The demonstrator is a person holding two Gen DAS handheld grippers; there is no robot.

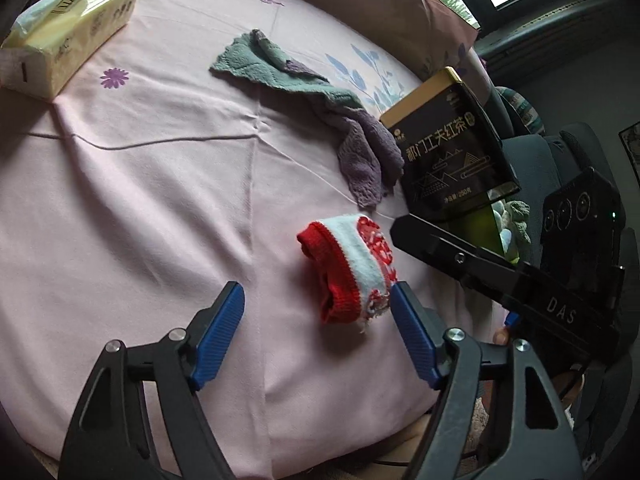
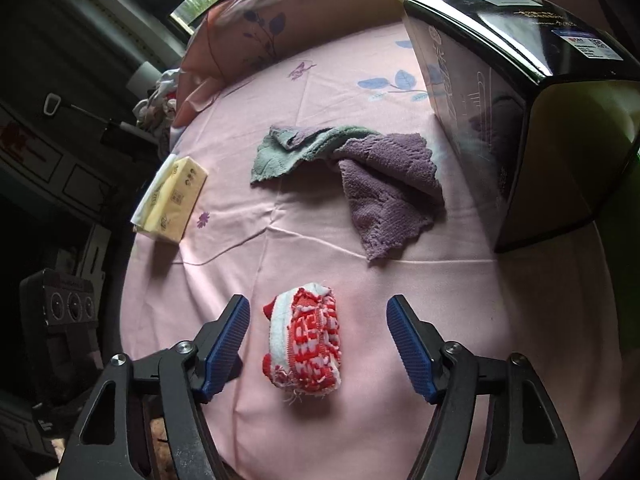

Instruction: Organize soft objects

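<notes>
Lying on a pink bedsheet, a rolled red-and-white sock sat between the spread jaws of the right gripper, touched by neither blue pad. In the left wrist view the same sock lay toward the right side of the left gripper, whose jaws were also spread; its right pad sat just beside the sock's edge, though whether it touched could not be told. Beyond the sock, a green cloth and a purple cloth lay crumpled together. A black tea tin stood to their right, and a yellow tissue pack lay well apart at the left.
</notes>
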